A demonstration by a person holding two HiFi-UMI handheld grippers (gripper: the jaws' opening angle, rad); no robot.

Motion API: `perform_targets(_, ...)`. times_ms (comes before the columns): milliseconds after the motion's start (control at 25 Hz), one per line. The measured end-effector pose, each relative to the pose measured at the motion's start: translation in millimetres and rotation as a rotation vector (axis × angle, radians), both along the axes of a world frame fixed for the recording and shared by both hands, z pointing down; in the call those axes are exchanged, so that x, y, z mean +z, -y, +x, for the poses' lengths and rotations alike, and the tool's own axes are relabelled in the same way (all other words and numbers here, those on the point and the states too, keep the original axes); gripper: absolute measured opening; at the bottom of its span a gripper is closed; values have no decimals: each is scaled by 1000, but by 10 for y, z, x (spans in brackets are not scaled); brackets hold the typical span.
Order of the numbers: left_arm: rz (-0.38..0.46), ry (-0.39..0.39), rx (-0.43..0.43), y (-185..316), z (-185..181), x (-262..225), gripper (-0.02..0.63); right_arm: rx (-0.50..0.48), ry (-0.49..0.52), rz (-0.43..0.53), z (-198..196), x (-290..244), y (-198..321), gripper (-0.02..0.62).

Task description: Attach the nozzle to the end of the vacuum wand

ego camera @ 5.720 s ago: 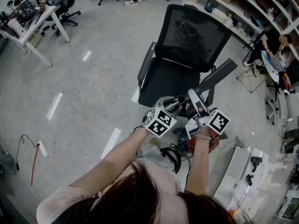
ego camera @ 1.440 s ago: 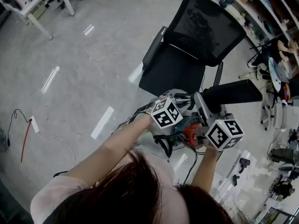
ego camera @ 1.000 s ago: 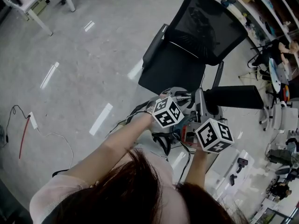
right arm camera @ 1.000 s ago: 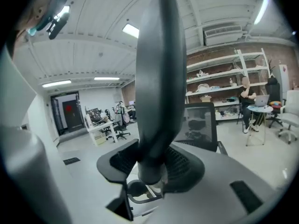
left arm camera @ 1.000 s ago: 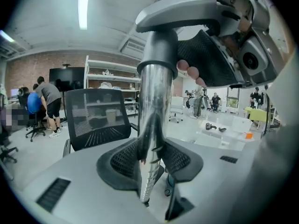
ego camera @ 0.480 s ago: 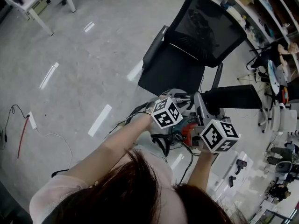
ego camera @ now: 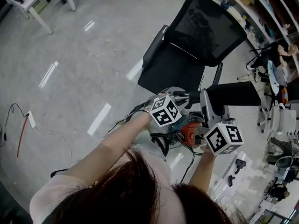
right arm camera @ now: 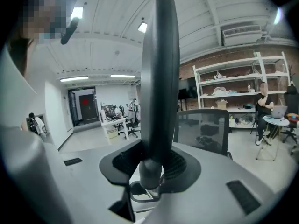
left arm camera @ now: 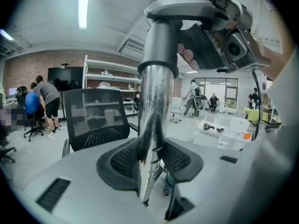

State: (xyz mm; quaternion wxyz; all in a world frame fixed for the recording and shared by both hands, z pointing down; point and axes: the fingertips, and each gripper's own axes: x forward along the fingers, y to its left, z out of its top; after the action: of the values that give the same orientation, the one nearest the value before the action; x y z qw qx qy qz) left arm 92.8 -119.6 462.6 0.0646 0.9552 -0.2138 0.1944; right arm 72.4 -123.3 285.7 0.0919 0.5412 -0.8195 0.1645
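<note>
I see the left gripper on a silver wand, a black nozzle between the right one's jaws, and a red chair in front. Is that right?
Not quite: the chair is black, not red, as the head view shows. The rest stands: the left gripper grips the silver wand, and the right gripper is closing its jaws on the black nozzle between them.

nozzle (ego camera: 232,93) lies right of wand (ego camera: 181,96); chair (ego camera: 174,71) stands behind both; shelving (ego camera: 246,7) further right.

Silver wand (left arm camera: 156,115), black nozzle (right arm camera: 160,78) — black chair (ego camera: 187,55)
</note>
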Motion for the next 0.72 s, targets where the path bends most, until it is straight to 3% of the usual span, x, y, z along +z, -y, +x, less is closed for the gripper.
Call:
perform_targets(200,18,8,-62,30,-31,22,155,177,-8,54,54,32,-6,138)
perform_targets(400,37,27,-93,31,-12,13,155,280,-57,-32,68,44,18,138)
perform_targets(560,36,23,-82,-25,54,19,155,285,-116,-64,61,53,26,140)
perform_targets(720,32,15,-54,-103,100,12,155,230,-87,-61,56,37,-32,140)
